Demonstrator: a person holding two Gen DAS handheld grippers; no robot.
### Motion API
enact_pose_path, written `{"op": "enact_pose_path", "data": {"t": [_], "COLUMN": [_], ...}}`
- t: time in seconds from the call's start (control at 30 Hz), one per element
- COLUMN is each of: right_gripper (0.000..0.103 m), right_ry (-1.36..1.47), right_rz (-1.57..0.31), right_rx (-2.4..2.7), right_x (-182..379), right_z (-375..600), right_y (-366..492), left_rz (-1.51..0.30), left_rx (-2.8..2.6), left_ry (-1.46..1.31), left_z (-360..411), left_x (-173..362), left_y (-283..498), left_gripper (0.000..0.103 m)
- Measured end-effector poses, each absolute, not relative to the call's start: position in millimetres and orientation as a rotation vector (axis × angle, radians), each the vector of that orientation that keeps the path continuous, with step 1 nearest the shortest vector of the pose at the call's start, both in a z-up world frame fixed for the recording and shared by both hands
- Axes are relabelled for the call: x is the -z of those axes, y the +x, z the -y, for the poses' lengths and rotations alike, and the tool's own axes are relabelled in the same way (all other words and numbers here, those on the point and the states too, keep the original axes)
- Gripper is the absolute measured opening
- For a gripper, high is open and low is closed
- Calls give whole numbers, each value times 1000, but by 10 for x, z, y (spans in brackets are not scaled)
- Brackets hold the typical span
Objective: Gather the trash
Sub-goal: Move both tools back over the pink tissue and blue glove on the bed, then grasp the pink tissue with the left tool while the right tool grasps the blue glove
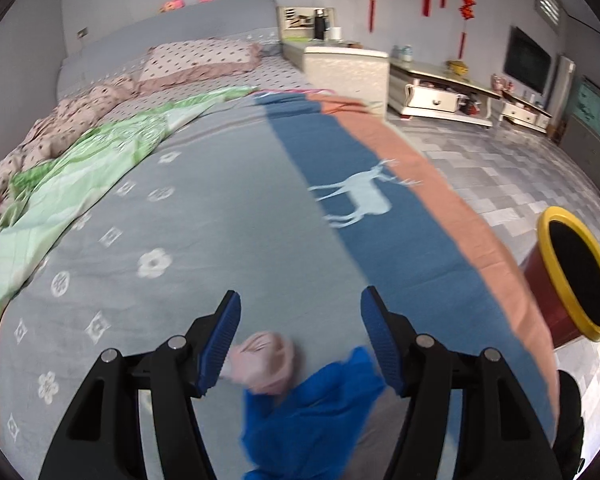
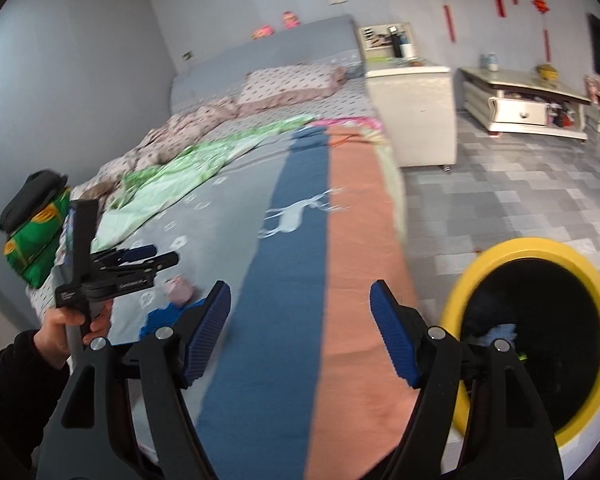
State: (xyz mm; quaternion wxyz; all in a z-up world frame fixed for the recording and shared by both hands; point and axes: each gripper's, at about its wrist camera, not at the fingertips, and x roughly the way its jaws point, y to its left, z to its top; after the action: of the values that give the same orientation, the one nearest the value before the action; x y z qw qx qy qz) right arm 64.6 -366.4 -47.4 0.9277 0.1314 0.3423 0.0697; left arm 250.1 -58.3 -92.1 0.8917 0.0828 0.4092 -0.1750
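A crumpled pink wad [image 1: 266,360] and a crumpled blue piece [image 1: 312,412] lie on the grey bed cover [image 1: 204,216]. My left gripper [image 1: 300,296] hovers over them, open, with the pink wad close by its left pad [image 1: 220,344]. The right wrist view shows that gripper [image 2: 166,253] from the side, held in a hand [image 2: 66,330] above the pink wad [image 2: 178,288] and the blue piece [image 2: 166,316]. My right gripper [image 2: 300,286] is open with nothing in it, above the bed's orange edge. The red bin with a yellow rim [image 2: 532,246] stands just to its right.
The bin [image 1: 540,300] stands on the tiled floor [image 1: 480,168] beside the bed and holds some blue scraps [image 2: 500,332]. A green quilt [image 1: 80,176] and pillows lie further up the bed. A white cabinet [image 2: 416,116] and low TV units stand beyond.
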Motion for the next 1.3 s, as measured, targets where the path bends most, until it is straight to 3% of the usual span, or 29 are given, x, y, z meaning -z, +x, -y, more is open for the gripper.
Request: {"op": "enact_pose_path", "data": {"t": [0.23,0.67,1.13,1.3], "right_gripper": [69,69,66,51], "right_ry": [214,147,109,79], "right_rz": [-794,-936,-1027,-1042], "right_rx": [-287,-446,-530,-519], "right_x": [715,1204,1708,1807], "right_z": [2788,1952,1261,1111], "right_y": [865,1027,1419,1545], "left_rz": [-903,-959,-980,-978], "left_rx": [316,364,474,498], "left_ry": [154,145,4,-22], "left_z": [151,149,-20,-60], "left_x": [1214,1576,1723,1757], "left_y": [2532,2628,2889,2927], "left_gripper": [59,59,34,29]}}
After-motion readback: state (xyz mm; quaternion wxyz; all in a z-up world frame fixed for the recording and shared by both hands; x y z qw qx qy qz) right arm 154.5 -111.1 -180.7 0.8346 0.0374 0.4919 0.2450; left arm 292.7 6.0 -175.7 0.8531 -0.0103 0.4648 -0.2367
